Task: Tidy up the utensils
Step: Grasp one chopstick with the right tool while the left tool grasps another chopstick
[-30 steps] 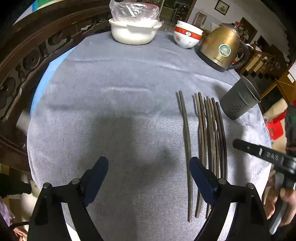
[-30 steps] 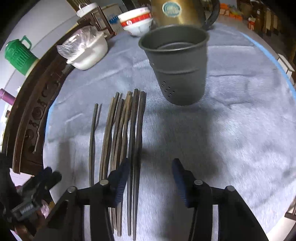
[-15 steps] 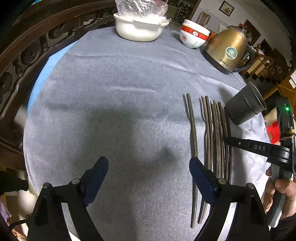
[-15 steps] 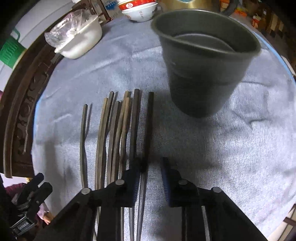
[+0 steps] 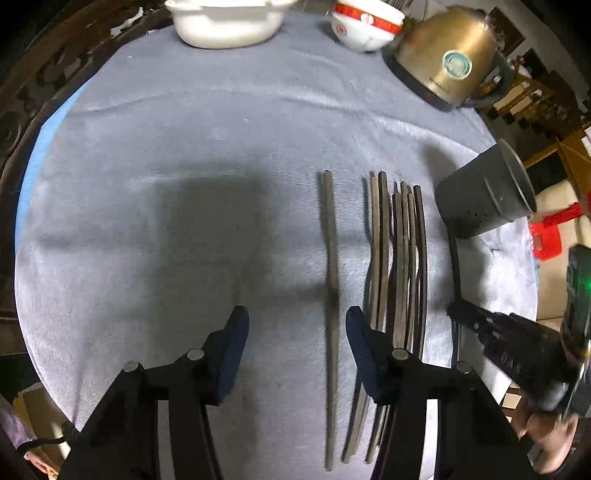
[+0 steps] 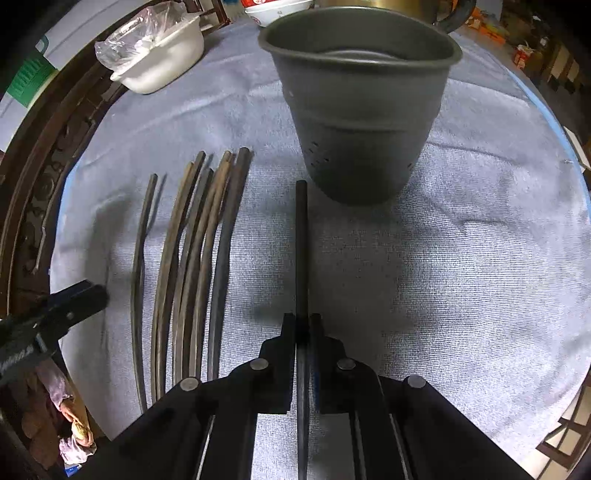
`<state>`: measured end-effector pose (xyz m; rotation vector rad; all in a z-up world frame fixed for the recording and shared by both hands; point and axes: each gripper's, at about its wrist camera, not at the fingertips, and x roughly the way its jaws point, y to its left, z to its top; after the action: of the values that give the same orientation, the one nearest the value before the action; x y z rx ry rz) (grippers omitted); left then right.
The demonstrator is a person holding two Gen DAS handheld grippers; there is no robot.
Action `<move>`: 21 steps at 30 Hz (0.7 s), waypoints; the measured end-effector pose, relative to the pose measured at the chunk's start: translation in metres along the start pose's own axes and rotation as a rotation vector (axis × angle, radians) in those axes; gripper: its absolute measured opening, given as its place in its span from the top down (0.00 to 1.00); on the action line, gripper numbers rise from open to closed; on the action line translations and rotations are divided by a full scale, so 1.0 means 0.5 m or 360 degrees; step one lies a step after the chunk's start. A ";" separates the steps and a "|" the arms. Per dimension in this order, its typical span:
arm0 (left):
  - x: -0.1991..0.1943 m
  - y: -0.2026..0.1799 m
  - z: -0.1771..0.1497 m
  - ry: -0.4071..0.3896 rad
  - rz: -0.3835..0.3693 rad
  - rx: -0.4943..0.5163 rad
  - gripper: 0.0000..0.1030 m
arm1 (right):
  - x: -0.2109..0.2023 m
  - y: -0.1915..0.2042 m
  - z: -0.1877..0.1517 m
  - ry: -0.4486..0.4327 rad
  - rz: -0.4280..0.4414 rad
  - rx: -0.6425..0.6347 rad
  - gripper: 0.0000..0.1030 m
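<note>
Several dark chopsticks (image 5: 400, 258) lie side by side on the grey cloth; they also show in the right wrist view (image 6: 201, 258). One single chopstick (image 5: 330, 280) lies apart to their left. My left gripper (image 5: 297, 325) is open, its jaws on either side of that single chopstick. My right gripper (image 6: 303, 321) is shut on one dark chopstick (image 6: 301, 236), its tip pointing at the grey perforated holder cup (image 6: 360, 107). The cup also shows in the left wrist view (image 5: 484, 199), as does my right gripper (image 5: 458, 312).
A gold kettle (image 5: 448, 62), a red-and-white bowl (image 5: 364, 26) and a white pot (image 5: 225, 22) stand at the far edge of the round table. The carved wooden rim (image 5: 22, 103) curves along the left. A red object (image 5: 546, 240) lies off the right edge.
My right gripper closed on the rightmost chopstick and pulled it right, away from the bundle. My left gripper narrowed and moved right and forward over the single chopstick.
</note>
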<state>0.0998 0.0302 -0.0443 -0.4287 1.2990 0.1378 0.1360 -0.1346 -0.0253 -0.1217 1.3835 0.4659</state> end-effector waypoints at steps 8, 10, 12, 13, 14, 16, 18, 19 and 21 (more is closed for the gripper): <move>0.046 -0.048 0.040 0.0194 0.0065 0.0027 0.69 | -0.005 -0.026 -0.007 -0.0016 0.0093 0.0000 0.91; 0.062 -0.048 0.042 0.0252 0.0076 0.0012 0.78 | -0.002 -0.027 -0.005 -0.0020 0.0111 0.0001 0.91; 0.061 -0.049 0.046 0.0246 0.0084 0.0013 0.90 | -0.002 -0.025 -0.005 -0.0025 0.0111 -0.0008 0.91; 0.063 -0.048 0.046 0.0268 0.0065 0.0008 0.94 | -0.002 -0.022 -0.006 -0.0027 0.0109 -0.0014 0.91; 0.061 -0.046 0.046 0.0276 0.0053 0.0012 0.95 | -0.002 -0.025 -0.007 -0.0028 0.0109 -0.0017 0.91; 0.059 -0.048 0.043 0.0294 0.0051 0.0070 0.95 | 0.000 -0.021 -0.003 -0.0024 0.0110 -0.0024 0.91; 0.057 -0.046 0.034 0.0322 0.0050 0.0113 0.95 | 0.000 -0.020 -0.001 -0.0010 0.0110 -0.0037 0.91; 0.058 -0.045 0.023 0.0331 0.0053 0.0132 0.95 | -0.003 -0.018 -0.001 0.0001 0.0105 -0.0048 0.91; 0.055 -0.043 0.008 0.0367 0.0049 0.0174 0.95 | -0.009 -0.012 0.000 0.0029 0.0083 -0.0080 0.91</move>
<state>0.1180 0.0083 -0.0650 -0.3379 1.5329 0.0434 0.1381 -0.1413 -0.0220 -0.1310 1.3956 0.5443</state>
